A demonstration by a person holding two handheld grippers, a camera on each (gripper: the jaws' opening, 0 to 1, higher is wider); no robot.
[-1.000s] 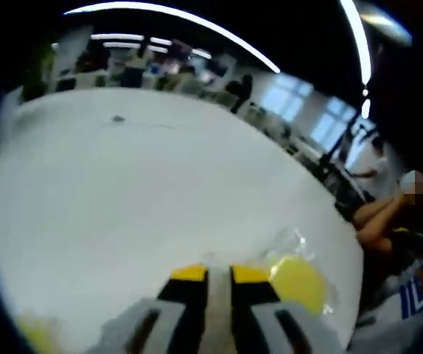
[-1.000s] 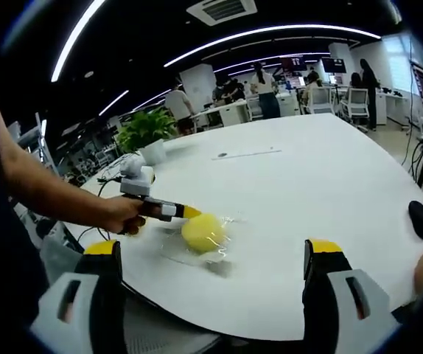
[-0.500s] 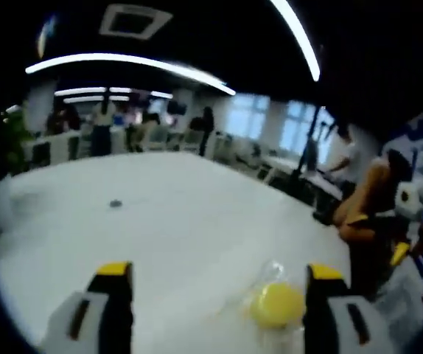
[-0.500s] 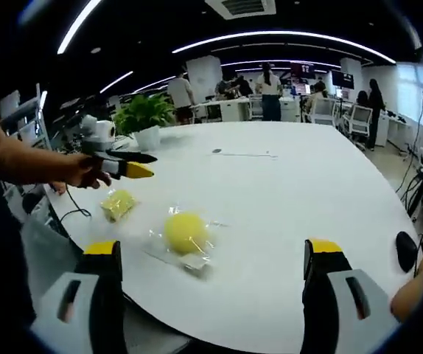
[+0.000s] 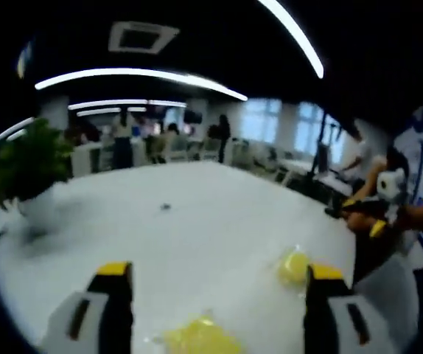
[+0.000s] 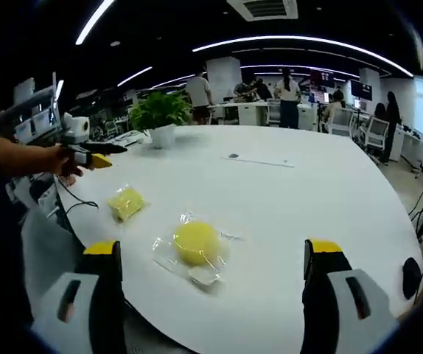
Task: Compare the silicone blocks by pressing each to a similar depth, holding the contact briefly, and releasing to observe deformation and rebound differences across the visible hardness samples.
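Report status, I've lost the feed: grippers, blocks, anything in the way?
Both grippers open, off the table. Round yellow block and square one bagged, untouched. Nothing in the way.

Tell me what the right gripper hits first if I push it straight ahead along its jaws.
Most likely the round yellow silicone block in its clear wrapper, lying on the white table between the open jaws of the right gripper, slightly left of centre. Depth is hard to judge through the fisheye.

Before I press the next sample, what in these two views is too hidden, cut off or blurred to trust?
- Flat yellow block, left gripper view: cut by the bottom edge and blurred; shape unclear.
- Round yellow block, left gripper view: blurred and partly behind the jaw.
- Dark object, right gripper view: at the dark rim; identity unclear.
- Hardness labels: none legible on either wrapper.
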